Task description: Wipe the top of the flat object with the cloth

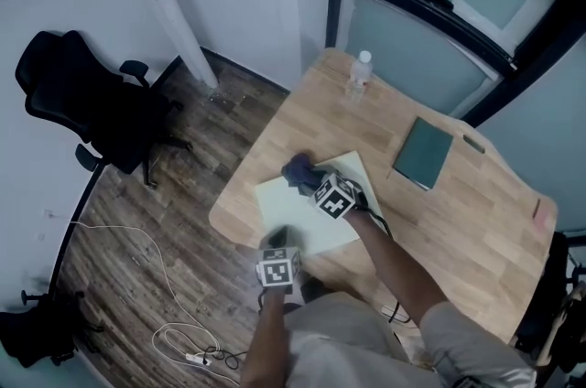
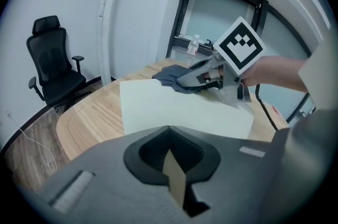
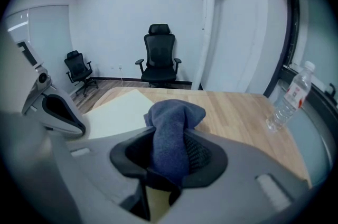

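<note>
The right tool [image 1: 313, 181] pinches the dark blue cloth [image 1: 298, 167] against the far edge of the pale flat sheet [image 1: 295, 212] on the wooden table [image 1: 449, 221], ready to wipe. The left tool [image 1: 279, 240], pressed together, seems to steady the near edge.

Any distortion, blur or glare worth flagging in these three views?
Head view: soft, evenly lit, no glare. Left gripper view: strong fisheye, dark corners; left tool blurred up close, sheet clear. Right gripper view: same fisheye; cloth in the right tool clear, bottle leaning near the rim.
</note>
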`<state>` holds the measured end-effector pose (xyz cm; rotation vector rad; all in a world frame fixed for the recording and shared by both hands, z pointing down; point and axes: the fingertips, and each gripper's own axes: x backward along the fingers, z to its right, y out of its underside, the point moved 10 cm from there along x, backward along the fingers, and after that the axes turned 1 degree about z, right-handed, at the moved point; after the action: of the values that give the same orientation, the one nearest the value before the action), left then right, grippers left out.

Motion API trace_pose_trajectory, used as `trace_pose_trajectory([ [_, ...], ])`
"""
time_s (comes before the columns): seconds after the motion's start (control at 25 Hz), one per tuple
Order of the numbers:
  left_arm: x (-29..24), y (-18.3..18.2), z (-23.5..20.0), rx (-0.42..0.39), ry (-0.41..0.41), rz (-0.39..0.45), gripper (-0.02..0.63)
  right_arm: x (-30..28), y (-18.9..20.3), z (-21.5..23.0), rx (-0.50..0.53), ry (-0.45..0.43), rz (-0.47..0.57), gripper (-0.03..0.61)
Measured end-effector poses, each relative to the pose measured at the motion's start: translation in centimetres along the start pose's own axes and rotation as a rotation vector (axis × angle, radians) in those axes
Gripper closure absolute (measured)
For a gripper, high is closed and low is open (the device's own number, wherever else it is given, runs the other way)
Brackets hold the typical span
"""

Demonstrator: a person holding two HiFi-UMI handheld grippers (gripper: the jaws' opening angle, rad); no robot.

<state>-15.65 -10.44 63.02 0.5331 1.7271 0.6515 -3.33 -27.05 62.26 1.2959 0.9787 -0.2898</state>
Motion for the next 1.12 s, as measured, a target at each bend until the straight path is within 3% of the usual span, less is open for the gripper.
trace_pose_trajectory([
  [0.72, 0.1, 0.0, 0.4, -0.026, -0.031, 0.019, 0.606, 5.8, 7.0, 8.8, -0.181, 0.180, -0.019, 0.442],
  [1.12, -0.1, 0.4, 0.3, -0.053, -0.057, 0.016, 0.606, 6.5, 8.7, 10.2, -0.306, 0.292, 0.018, 0.442],
])
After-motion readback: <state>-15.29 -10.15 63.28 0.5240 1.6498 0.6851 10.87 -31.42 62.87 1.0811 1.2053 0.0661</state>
